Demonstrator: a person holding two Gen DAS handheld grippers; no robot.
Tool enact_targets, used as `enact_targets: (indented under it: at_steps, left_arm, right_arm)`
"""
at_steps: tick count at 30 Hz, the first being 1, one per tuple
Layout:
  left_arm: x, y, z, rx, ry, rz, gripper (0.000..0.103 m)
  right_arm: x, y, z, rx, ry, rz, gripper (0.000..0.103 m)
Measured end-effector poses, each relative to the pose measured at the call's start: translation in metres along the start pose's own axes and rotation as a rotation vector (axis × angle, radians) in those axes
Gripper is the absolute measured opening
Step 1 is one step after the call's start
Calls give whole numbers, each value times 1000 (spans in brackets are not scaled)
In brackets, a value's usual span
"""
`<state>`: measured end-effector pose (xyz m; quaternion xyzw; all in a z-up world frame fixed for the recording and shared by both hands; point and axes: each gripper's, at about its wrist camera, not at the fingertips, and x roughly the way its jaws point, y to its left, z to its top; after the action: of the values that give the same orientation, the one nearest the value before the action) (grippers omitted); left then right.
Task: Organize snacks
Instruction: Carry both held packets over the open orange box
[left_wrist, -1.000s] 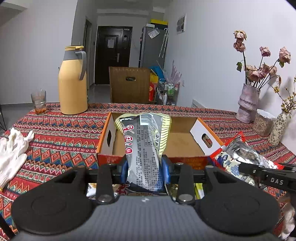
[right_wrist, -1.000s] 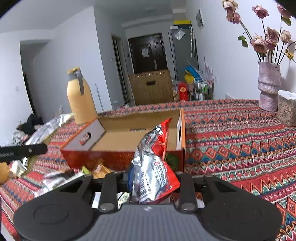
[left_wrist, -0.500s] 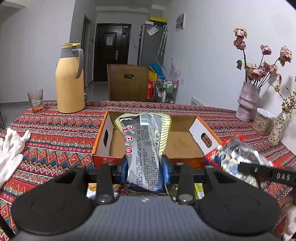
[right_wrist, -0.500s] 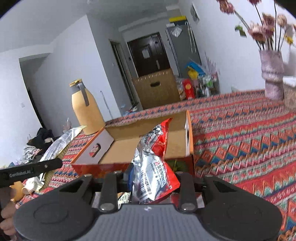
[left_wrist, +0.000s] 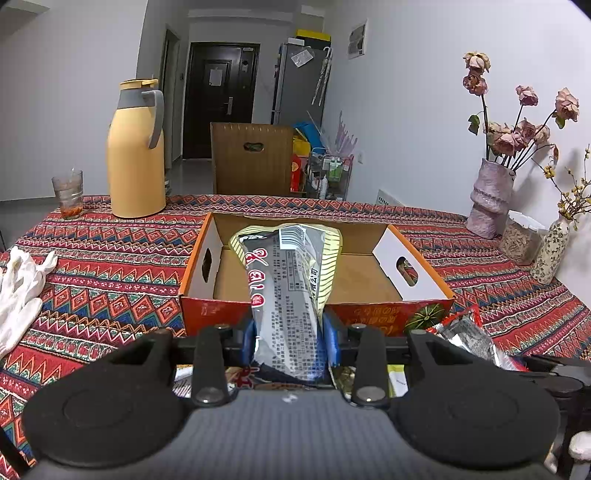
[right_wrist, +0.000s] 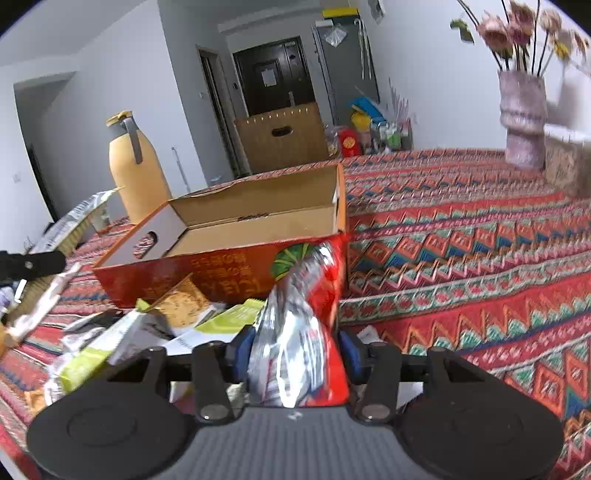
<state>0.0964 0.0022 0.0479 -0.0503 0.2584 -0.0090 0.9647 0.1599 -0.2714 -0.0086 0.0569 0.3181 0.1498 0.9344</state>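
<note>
Clamping grey-yellow packet (left_wrist: 291, 295) upright: left tongs (left_wrist: 290, 341), open box (left_wrist: 369, 280) just beyond | right tongs (right_wrist: 293, 350) just parted, red-silver packet (right_wrist: 299, 332) loose between | right view only: snack heap (right_wrist: 147, 325) left of tongs on bench (right_wrist: 461, 258)

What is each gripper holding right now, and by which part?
Left gripper pinches the grey snack bag near its lower end. Right gripper, jaws just opening, straddles the red packet.
</note>
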Motion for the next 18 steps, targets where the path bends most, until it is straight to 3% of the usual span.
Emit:
enact_targets:
  at_steps: [2,4,6,8,9,18]
  left_arm:
    - [-1,0,0,0,-1,0,37]
    - [-1,0,0,0,-1,0,37]
    - [-2,0,0,0,-1,-1,37]
    - [-2,0,0,0,-2,-1,37]
    - [-3,-1,0,1,-3,0,37]
    - [-6,-1,8,9,-27,5,37]
  right_arm:
    - [2,4,1,-31,-8,-20,56]
    - [3,6,1,-53,-12,-18,52]
    - [0,8,1,-63,-25,-17,41]
    - [-6,6,3,-53,-41,3,35]
    - [-9,6,4,-53,-49,9,22]
    - [-32,5,23,-12,-126,51,21]
